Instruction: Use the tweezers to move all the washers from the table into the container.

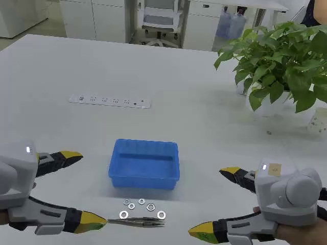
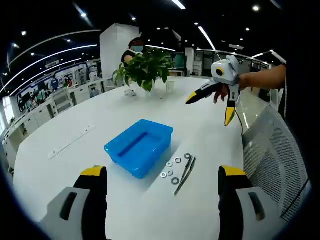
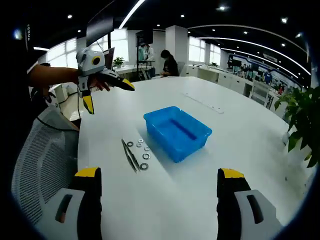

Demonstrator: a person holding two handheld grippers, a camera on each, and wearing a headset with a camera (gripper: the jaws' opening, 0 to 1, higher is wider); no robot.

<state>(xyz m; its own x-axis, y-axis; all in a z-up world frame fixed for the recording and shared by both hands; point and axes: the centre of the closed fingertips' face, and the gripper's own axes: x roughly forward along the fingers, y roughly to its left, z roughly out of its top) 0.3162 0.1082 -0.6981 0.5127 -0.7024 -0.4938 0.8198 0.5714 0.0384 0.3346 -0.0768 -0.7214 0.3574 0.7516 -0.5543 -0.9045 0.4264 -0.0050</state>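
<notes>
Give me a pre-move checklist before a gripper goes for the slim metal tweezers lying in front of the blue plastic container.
1. Left gripper open, holding nothing: ok.
2. Right gripper open, holding nothing: ok.
3. Slim metal tweezers lying flat on the white table, between the two grippers, with nothing on top of them: ok.
4. Six small metal washers on the table between the tweezers and the container, none stacked: ok.
5. Blue plastic container upright, open on top, nothing seen inside: ok.
6. Which end of the tweezers is the tip end: cannot tell.
</notes>
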